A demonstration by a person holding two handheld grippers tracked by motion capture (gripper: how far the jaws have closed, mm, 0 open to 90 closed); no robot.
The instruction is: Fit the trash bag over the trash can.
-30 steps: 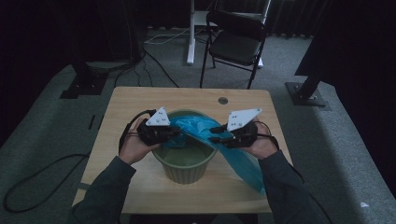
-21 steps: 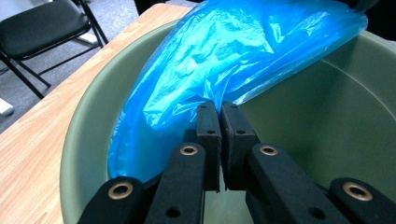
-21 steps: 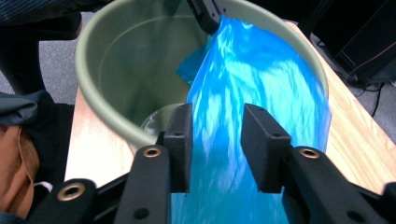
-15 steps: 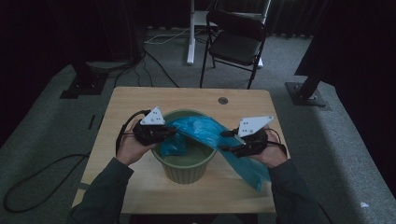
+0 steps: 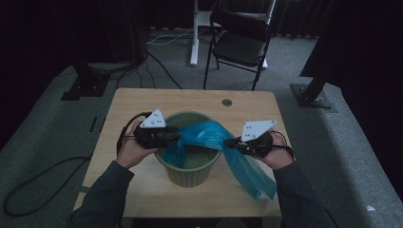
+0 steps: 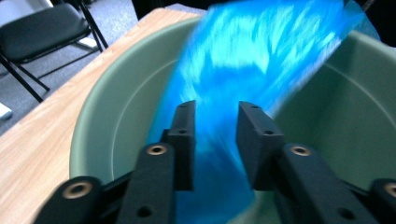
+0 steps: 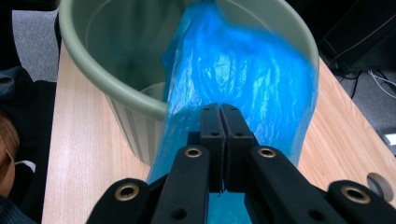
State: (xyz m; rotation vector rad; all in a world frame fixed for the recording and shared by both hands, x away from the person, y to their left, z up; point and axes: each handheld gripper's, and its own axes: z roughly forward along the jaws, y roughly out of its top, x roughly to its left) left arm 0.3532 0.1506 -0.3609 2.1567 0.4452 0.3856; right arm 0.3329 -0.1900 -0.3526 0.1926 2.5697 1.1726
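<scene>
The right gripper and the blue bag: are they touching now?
Touching. In the right gripper view the right gripper has its jaws shut on a fold of the blue bag.

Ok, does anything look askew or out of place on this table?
Yes, the blue bag. It isn't lining the green bin: it lies twisted across the rim, with one end trailing over the bin's right side onto the table. The right tongs are shut on it; the left tongs have just been opening, with the bag between them.

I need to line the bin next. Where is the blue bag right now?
In the high view the blue bag drapes across the green bin, trailing over its right rim onto the table.
</scene>
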